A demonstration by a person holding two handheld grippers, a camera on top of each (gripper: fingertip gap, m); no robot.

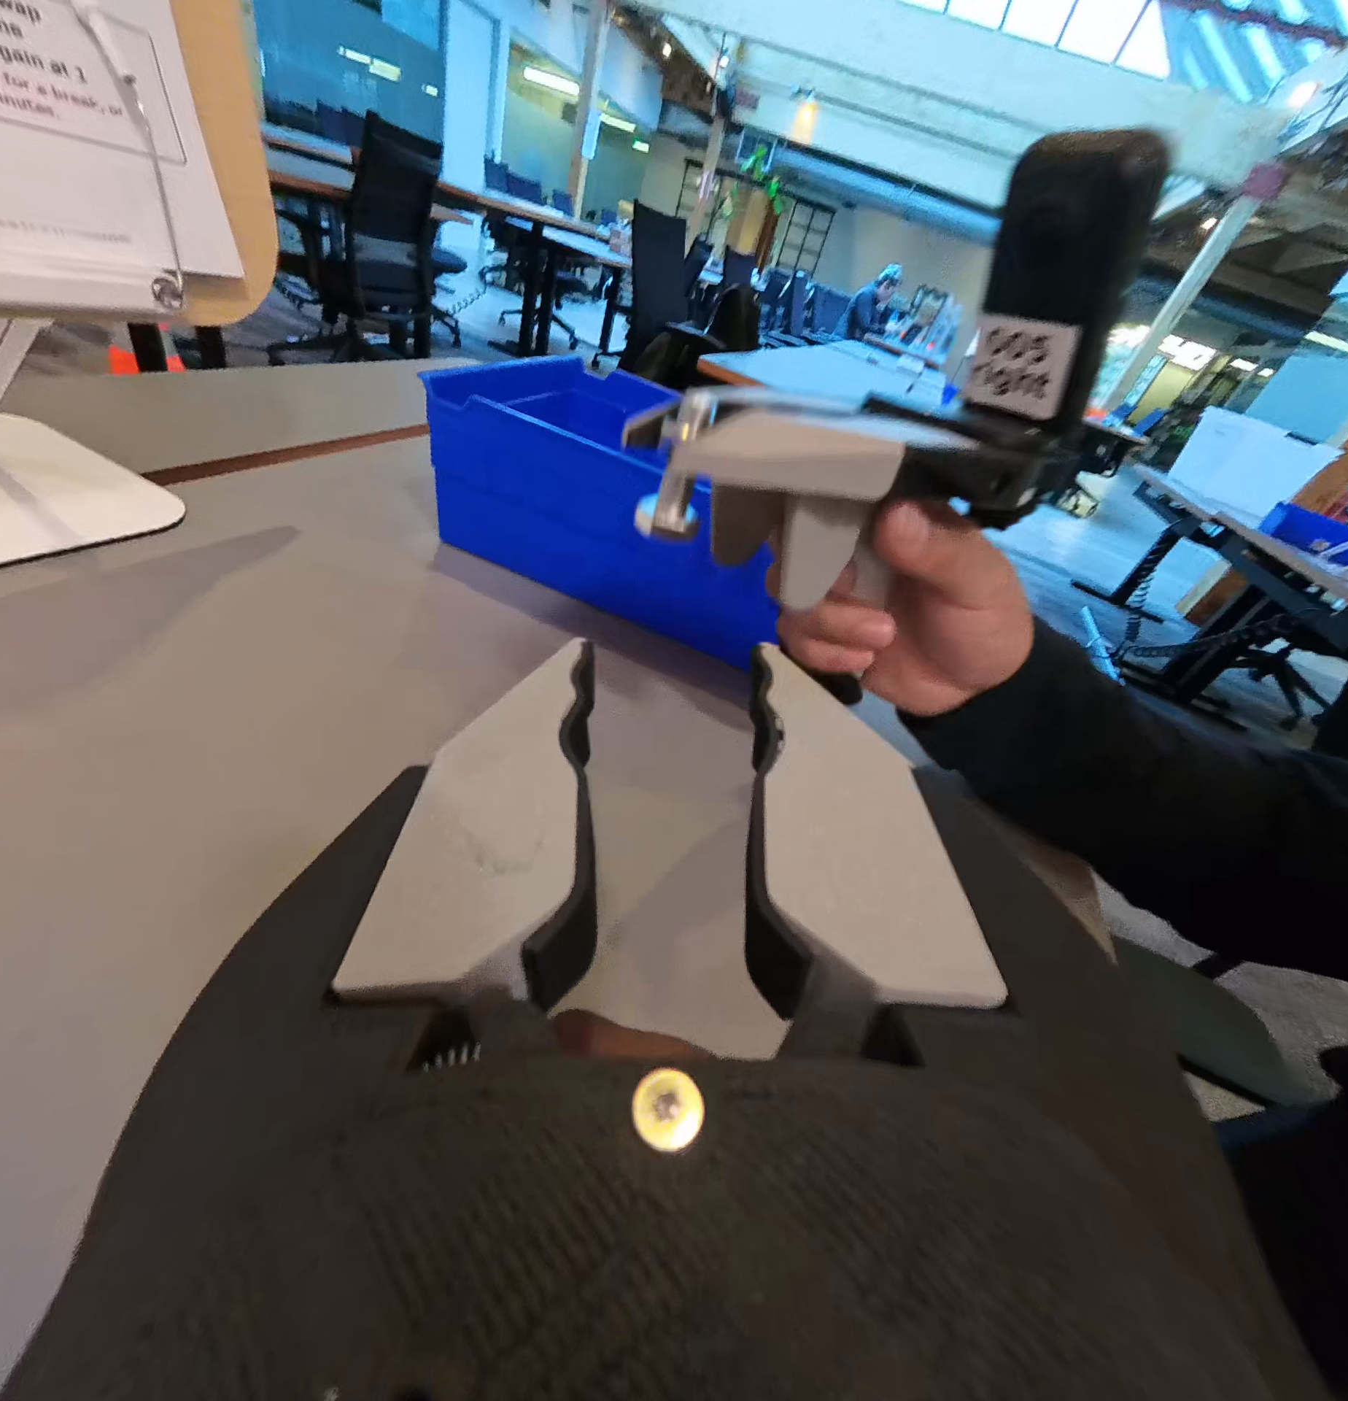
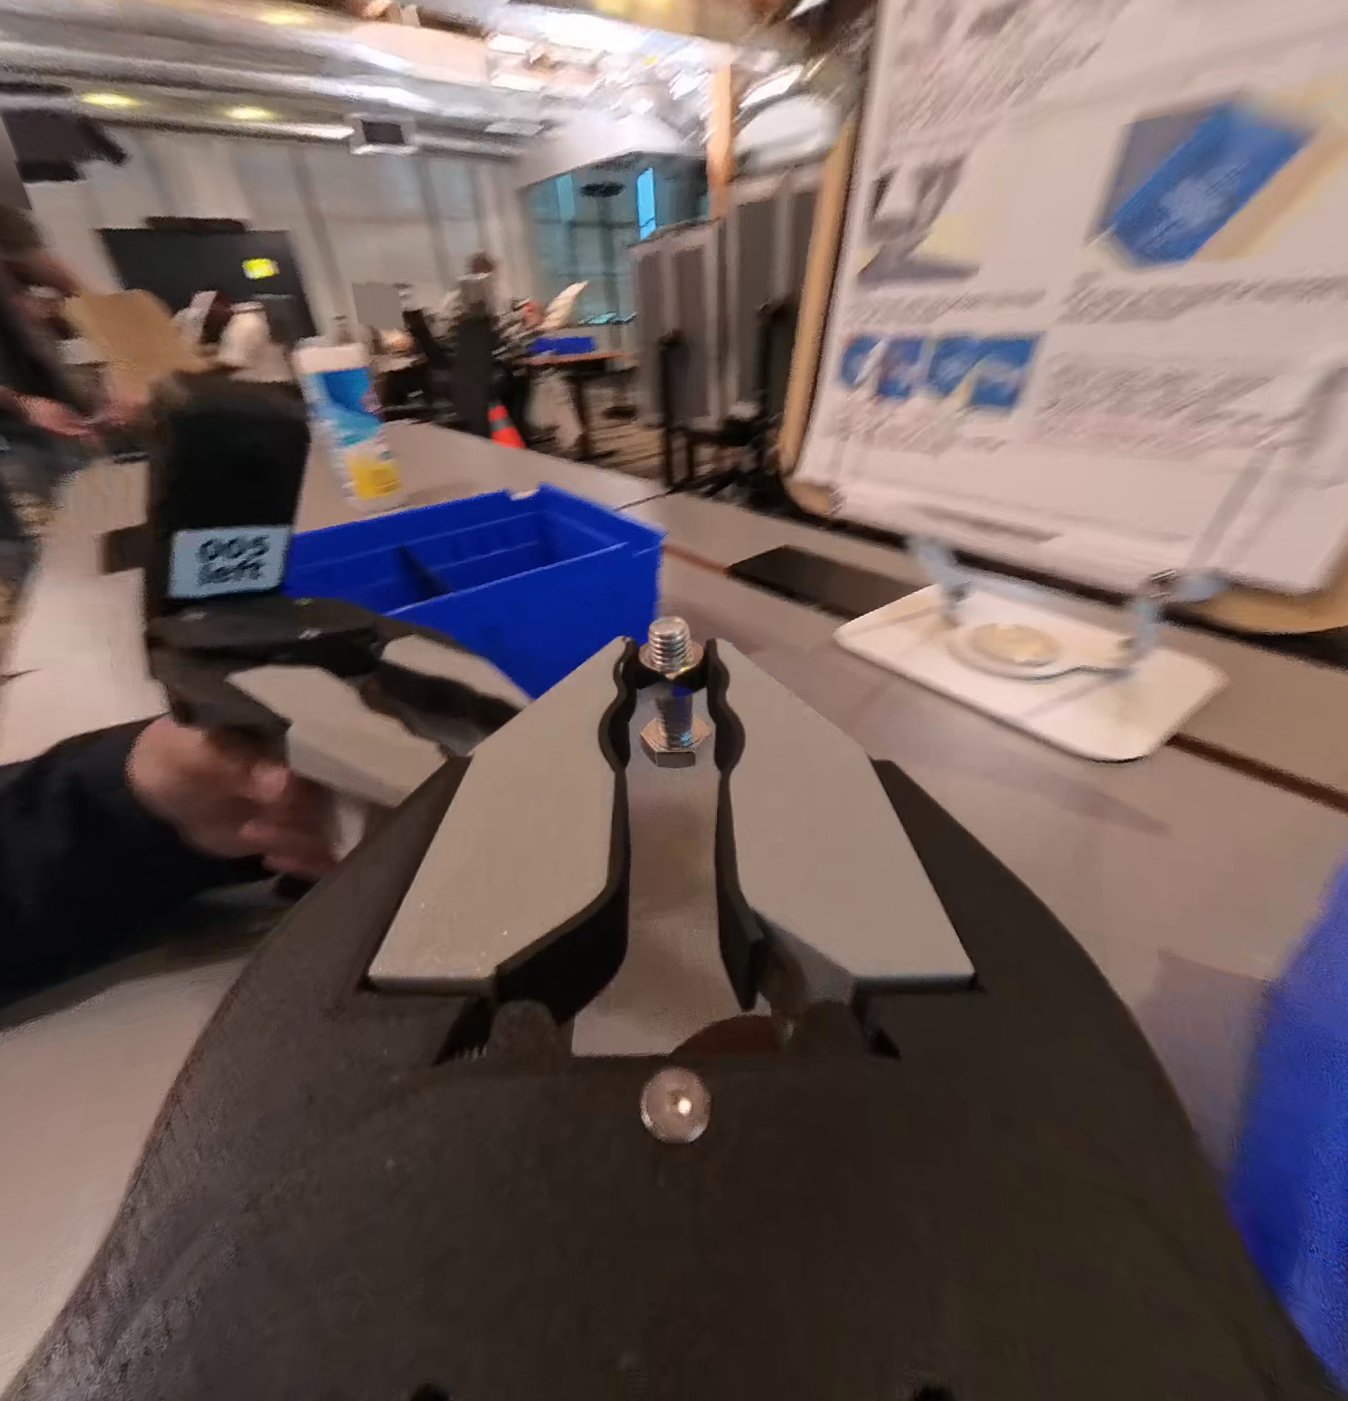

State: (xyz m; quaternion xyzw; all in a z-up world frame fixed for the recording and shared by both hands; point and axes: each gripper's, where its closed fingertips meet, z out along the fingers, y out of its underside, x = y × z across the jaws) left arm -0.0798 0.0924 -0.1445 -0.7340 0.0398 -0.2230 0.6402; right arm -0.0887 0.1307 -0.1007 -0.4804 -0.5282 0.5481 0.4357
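The broad grey worktop [image 1: 201, 682] fills the lower half of both views. On it, in the centre of the left wrist view and the middle left of the right wrist view, stands a blue plastic bin with inner dividers [image 2: 504, 561]. A white sign stand holding a printed sheet [image 2: 1035, 667] sits at the right of the right wrist view, and a white and blue canister [image 2: 349, 424], blurred, stands behind the bin at upper left. The left tool [image 1: 671, 682], grey fingers on a black body, points low over the worktop toward the bin with its fingers apart and nothing between them. The right tool [image 2: 675, 667], held by a hand in a dark sleeve [image 1: 936, 606], is clamped on a silver hex-head metal bolt [image 2: 675, 682] at its fingertips. In the left wrist view the bolt hangs head down in front of the bin's near wall, centre right of the frame, above the worktop.
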